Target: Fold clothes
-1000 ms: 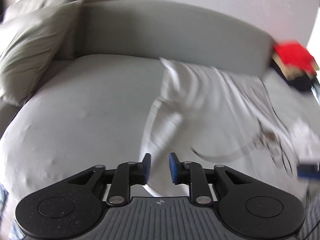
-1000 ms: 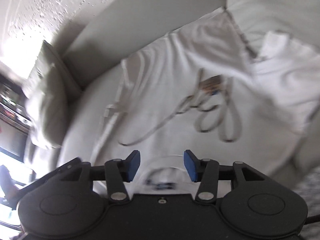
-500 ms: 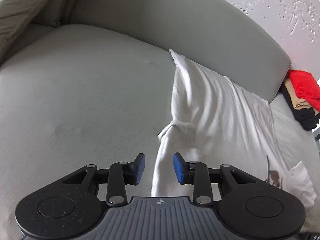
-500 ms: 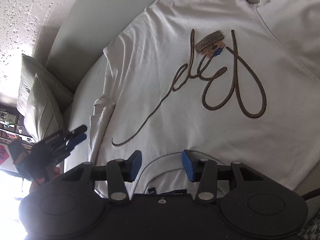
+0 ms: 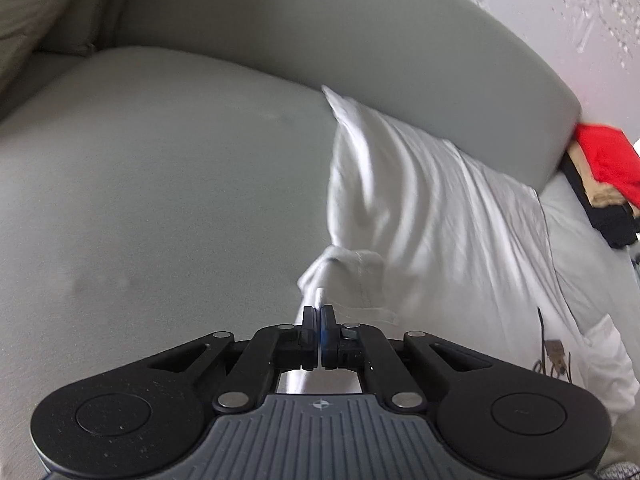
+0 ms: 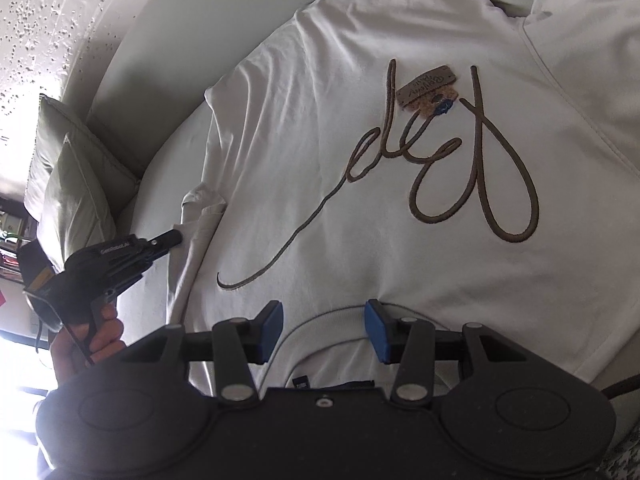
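Spread across the grey sofa (image 5: 152, 184), whose curved backrest (image 5: 360, 48) runs along a textured white wall (image 6: 44, 12), a white T-shirt (image 6: 360, 208) lies front side up with its hem toward the backrest and its neckline toward the person. Olive-grey cushions (image 6: 72, 176) lean in the sofa's corner at the far left end. At the other end, seen from the left wrist camera, a small stack of folded clothes (image 5: 604, 176) sits with a red piece on top, a tan one under it and dark ones below.

Across the shirt's chest runs a looping brown script design (image 6: 440, 168), and a paper hang tag (image 6: 426, 88) rests on it near the middle. The shirt's sleeve (image 5: 352, 276) on the left side is bunched and folded over at the edge of the body.

The left claw (image 5: 319, 330) is clenched on the edge of that sleeve, with a thin ridge of white cloth pinched between its blue pads; from the right wrist camera a hand (image 6: 88, 340) can be seen holding its handle. The right claw (image 6: 324, 330) stands released, its blue pads (image 6: 272, 332) parted on either side of the ribbed collar (image 6: 332, 314), not pressing on it. A small dark label (image 6: 301, 382) shows inside the neck.
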Demonstrator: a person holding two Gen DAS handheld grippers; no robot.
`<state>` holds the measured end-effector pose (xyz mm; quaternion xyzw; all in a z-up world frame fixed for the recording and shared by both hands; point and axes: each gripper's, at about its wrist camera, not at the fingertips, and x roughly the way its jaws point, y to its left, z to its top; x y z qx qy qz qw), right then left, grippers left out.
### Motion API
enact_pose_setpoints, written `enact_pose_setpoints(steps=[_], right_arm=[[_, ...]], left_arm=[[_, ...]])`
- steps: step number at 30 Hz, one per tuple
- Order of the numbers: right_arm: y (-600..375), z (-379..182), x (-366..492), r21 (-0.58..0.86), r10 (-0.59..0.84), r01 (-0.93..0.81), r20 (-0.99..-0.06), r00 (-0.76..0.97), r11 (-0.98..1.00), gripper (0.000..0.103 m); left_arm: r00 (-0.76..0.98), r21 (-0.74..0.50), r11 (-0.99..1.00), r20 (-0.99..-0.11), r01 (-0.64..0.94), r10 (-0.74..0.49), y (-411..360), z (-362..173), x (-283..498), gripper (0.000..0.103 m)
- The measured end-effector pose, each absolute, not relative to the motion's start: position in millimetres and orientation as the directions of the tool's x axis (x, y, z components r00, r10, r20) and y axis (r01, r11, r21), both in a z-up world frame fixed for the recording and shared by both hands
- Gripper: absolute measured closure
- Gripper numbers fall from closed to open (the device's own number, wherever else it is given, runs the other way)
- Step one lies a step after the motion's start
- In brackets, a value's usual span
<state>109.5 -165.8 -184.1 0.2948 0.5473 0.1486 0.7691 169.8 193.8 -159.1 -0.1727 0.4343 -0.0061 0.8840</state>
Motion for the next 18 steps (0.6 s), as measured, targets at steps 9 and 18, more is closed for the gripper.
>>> enact_pose_setpoints(steps=[9, 18], right_arm=[[-161.1, -180.9, 109.2, 0.6, 0.541, 0.077, -0.763, 0.354, 0.796, 0.055], [-154.2, -174.2, 110.0, 0.579, 0.54, 0.017, -0.771, 0.337, 0.815, 0.044]], left_arm=[[0.622, -0.096, 0.882, -0.744, -0.462, 0.245, 236.6, -150.4, 116.2, 0.103], [0.54, -0.058, 0.824, -0.78, -0.564, 0.315, 238.7, -164.9, 98.5, 0.101]])
